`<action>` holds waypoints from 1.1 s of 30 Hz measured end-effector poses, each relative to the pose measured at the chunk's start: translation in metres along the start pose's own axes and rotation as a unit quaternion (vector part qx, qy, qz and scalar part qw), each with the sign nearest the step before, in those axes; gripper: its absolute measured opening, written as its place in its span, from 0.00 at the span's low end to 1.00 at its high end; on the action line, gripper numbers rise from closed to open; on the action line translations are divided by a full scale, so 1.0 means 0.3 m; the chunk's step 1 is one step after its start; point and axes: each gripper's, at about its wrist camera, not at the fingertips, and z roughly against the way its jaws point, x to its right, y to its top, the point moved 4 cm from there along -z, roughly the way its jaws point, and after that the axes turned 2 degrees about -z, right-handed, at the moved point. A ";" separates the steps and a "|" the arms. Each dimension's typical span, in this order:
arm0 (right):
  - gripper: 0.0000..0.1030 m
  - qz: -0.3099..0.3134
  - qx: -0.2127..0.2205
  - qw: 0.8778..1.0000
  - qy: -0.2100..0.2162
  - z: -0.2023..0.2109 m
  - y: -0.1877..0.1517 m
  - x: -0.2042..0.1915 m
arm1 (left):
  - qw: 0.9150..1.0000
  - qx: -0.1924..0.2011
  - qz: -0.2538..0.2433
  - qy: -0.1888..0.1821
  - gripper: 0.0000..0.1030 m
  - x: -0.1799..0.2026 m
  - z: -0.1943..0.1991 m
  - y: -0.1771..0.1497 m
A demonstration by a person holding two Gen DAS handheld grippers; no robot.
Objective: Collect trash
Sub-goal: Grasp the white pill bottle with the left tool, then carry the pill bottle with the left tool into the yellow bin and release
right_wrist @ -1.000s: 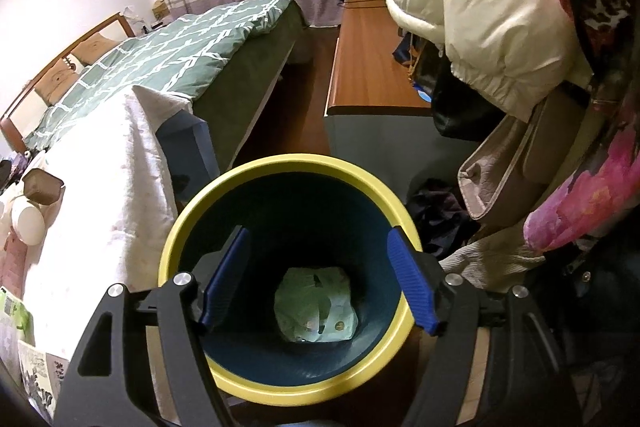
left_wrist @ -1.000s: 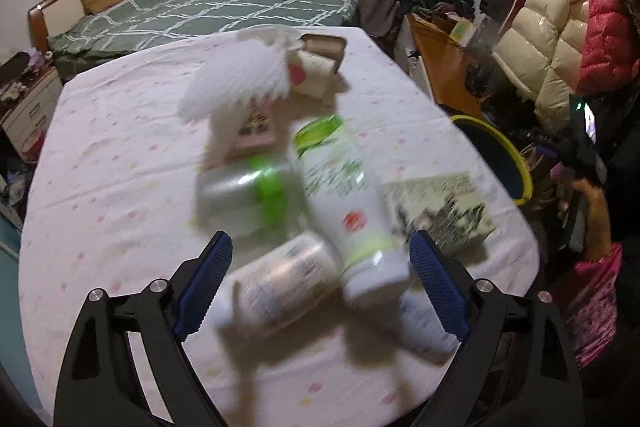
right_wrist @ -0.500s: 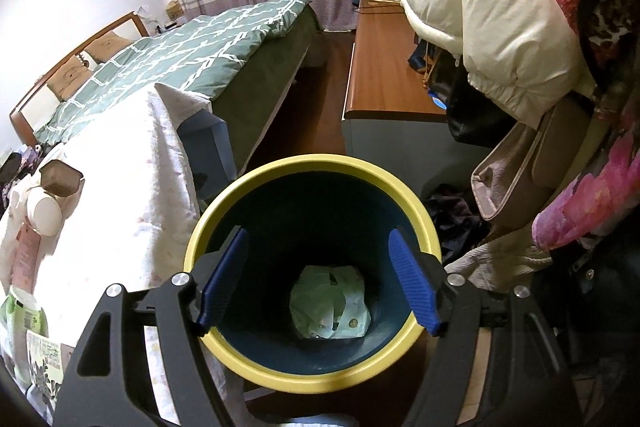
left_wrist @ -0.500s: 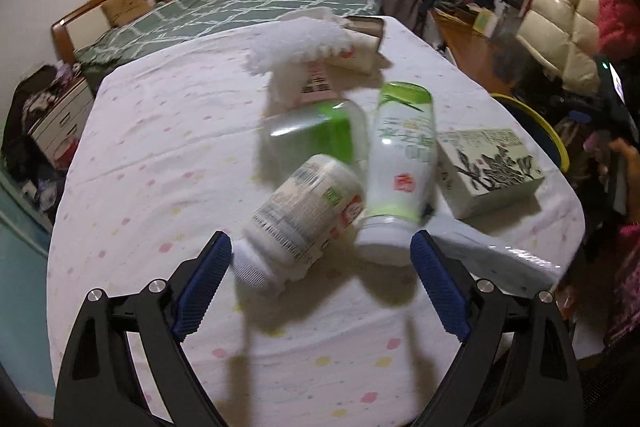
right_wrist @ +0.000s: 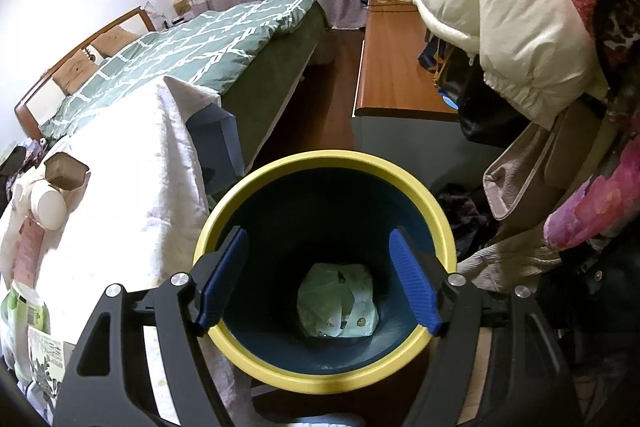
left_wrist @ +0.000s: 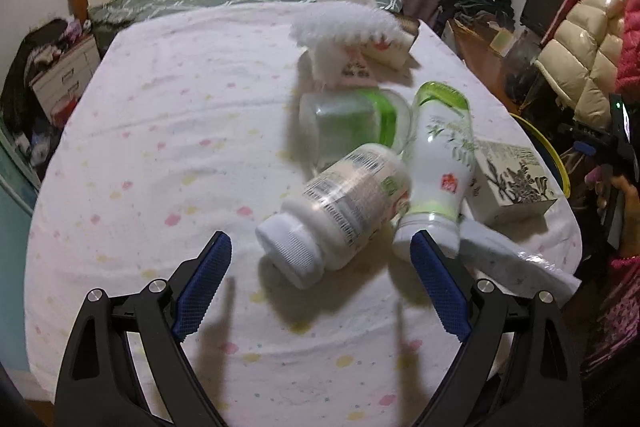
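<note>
My left gripper [left_wrist: 320, 281] is open and empty over the table, just short of a white capped bottle [left_wrist: 340, 211] lying on its side. Beside it lie a tall white bottle with a green cap [left_wrist: 436, 163], a clear jar with a green band [left_wrist: 352, 127], a printed box [left_wrist: 508, 183] and a white wrapper [left_wrist: 520, 263]. My right gripper [right_wrist: 318, 279] is open and empty above the yellow-rimmed dark blue bin [right_wrist: 320, 163], which holds a crumpled green bag [right_wrist: 340, 301].
A fluffy white item [left_wrist: 344, 23], a pink packet [left_wrist: 354, 67] and a small carton [left_wrist: 388, 51] lie farther back on the white spotted tablecloth [left_wrist: 160, 147]. A bed [right_wrist: 180, 47], a wooden bench [right_wrist: 396, 75] and hanging coats [right_wrist: 500, 7] surround the bin.
My left gripper has swung left and nearer the white capped bottle, which now lies between its fingers' line. My right gripper has drifted slightly back from the bin and stays open.
</note>
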 end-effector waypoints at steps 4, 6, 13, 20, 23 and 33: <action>0.68 0.000 0.000 1.000 0.003 0.000 0.006 -0.003 | 0.999 0.022 -0.027 -0.018 0.87 -0.010 -0.011 0.036; 0.68 0.000 -0.001 1.000 0.005 0.000 0.005 -0.006 | 0.997 0.025 -0.070 -0.028 0.87 0.007 -0.026 0.071; 0.68 0.002 -0.004 1.000 0.001 0.003 -0.002 -0.001 | 0.987 -0.008 -0.137 -0.086 0.75 0.044 -0.096 0.123; 0.68 0.003 -0.011 1.000 0.003 -0.015 -0.005 -0.001 | 0.979 -0.034 -0.165 -0.112 0.61 0.055 -0.120 0.093; 0.68 0.005 -0.014 1.000 0.009 -0.023 -0.012 -0.015 | 0.980 -0.034 -0.163 -0.111 0.56 0.048 -0.117 0.082; 0.68 0.005 -0.007 0.999 0.031 0.013 -0.013 -0.026 | 0.984 0.022 -0.154 -0.085 0.49 0.069 0.018 0.140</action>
